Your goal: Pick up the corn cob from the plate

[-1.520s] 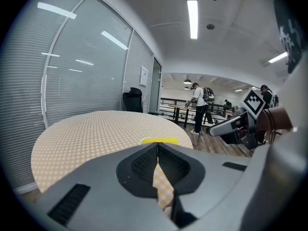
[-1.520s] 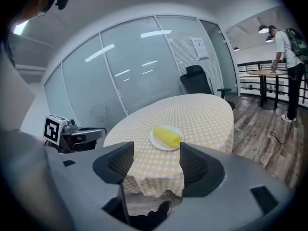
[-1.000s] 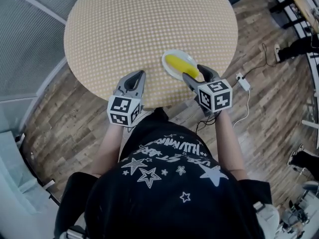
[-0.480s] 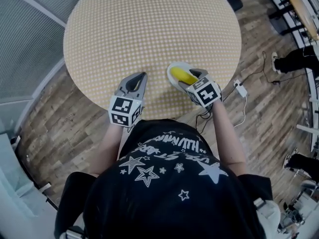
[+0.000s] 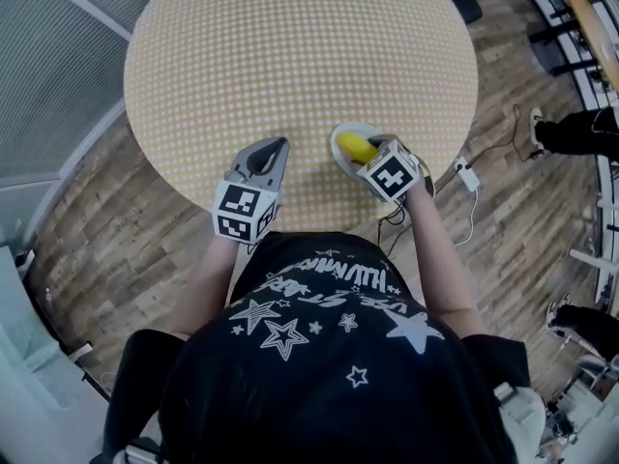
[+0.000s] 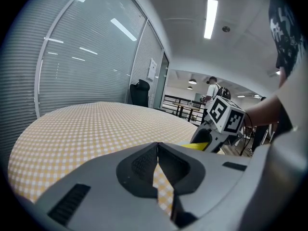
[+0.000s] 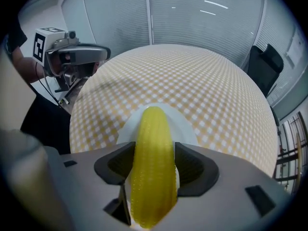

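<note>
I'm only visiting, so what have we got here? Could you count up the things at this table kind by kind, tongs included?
corn cob: 1, yellow, on the plate
plate: 1, white
table: 1, round, with a checked top
tongs: 2, the left tongs shut and empty, the right tongs gripping the corn cob
Total: 5

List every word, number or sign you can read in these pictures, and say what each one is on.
Shirt print: stylised lettering among stars, seen upside down, not legible.
Marker cubes: black-and-white square patterns only, no letters or digits.
Sheet on the wall: too small to read.
Corn cob and plate: no print.
Nothing here can be quoted as readable text.
</note>
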`<state>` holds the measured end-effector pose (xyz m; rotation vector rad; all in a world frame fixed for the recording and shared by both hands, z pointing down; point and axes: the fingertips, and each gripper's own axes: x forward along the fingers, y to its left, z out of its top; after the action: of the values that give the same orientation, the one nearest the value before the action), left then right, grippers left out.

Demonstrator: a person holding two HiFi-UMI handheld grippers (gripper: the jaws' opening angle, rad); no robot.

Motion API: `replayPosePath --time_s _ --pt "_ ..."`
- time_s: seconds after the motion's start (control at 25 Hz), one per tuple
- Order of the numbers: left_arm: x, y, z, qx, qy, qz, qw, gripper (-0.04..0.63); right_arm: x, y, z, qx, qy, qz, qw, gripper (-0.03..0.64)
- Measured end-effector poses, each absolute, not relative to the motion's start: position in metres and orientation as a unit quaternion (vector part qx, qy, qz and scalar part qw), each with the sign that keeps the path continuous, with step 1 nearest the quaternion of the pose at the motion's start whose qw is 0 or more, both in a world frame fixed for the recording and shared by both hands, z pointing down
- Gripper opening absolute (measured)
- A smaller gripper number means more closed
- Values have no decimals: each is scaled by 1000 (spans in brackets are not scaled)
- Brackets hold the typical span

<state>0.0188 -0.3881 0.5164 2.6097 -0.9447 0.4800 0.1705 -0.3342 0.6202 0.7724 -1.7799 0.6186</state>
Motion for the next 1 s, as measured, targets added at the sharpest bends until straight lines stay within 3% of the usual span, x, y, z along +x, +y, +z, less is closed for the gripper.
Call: replayPosePath --time_s 0.64,1.0 --pt "29 -358 517 913 -326 189 155 8 169 -338 597 362 -767 218 483 256" --pt "33 -322 493 917 -329 176 142 8 177 -321 494 462 -813 215 282 256"
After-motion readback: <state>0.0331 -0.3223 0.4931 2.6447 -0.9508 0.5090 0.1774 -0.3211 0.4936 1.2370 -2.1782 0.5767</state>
